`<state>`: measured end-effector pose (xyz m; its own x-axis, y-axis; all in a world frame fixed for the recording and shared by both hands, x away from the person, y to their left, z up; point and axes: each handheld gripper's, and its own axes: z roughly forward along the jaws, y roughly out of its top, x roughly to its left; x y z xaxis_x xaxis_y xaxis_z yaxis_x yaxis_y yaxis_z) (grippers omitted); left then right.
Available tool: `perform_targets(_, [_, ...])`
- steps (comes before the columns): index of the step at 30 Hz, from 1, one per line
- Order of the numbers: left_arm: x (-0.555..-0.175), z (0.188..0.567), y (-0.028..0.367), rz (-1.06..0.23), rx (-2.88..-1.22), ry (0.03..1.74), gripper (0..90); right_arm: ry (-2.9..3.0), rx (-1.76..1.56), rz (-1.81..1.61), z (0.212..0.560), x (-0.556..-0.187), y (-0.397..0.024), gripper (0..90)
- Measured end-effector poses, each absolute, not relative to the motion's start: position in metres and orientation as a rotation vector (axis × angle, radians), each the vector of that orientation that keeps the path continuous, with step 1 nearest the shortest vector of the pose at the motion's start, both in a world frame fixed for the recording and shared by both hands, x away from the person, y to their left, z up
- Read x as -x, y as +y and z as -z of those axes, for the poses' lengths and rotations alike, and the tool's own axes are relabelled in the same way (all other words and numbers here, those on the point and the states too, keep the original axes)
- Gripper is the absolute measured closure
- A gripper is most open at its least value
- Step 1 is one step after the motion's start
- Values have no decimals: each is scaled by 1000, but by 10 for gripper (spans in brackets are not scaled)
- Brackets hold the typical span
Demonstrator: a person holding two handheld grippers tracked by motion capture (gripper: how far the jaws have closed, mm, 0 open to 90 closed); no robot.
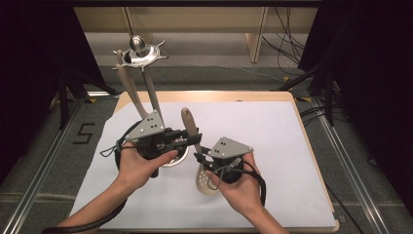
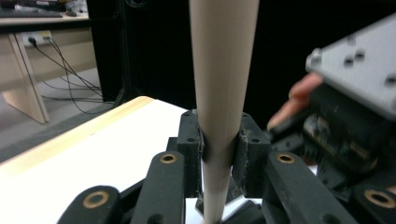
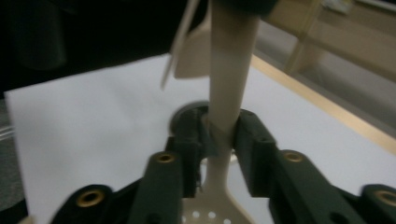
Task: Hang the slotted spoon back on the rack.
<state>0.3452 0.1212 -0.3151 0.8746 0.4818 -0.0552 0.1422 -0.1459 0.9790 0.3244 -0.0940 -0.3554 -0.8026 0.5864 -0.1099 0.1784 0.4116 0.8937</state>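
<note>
Left hand-held gripper pinching slotted spoon handle; right hand-held gripper spread loosely around it, handover step; next likely right backs off over surface

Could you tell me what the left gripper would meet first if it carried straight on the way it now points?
The left gripper points toward the person's right, its jaws closed on the beige slotted spoon's handle. Straight on, it would probably meet the right gripper first, though depth is hard to judge.
</note>
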Motion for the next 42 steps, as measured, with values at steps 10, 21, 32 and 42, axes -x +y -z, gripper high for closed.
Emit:
perform_targets(10, [-342,315,144,-230,-1732,370,750,2439,-366,-1574,351,-339,-106,611])
perform_targets(21, [-341,315,152,-129,-1710,323,750,2503,-285,-1659,351,-345,-95,618])
perform_targets(32, [-340,314,150,-70,-1700,307,749,2544,-266,-1710,351,-344,-90,703])
perform_targets(42, [-340,314,151,-94,-1653,325,743,2528,-377,-1719,345,-339,-88,789])
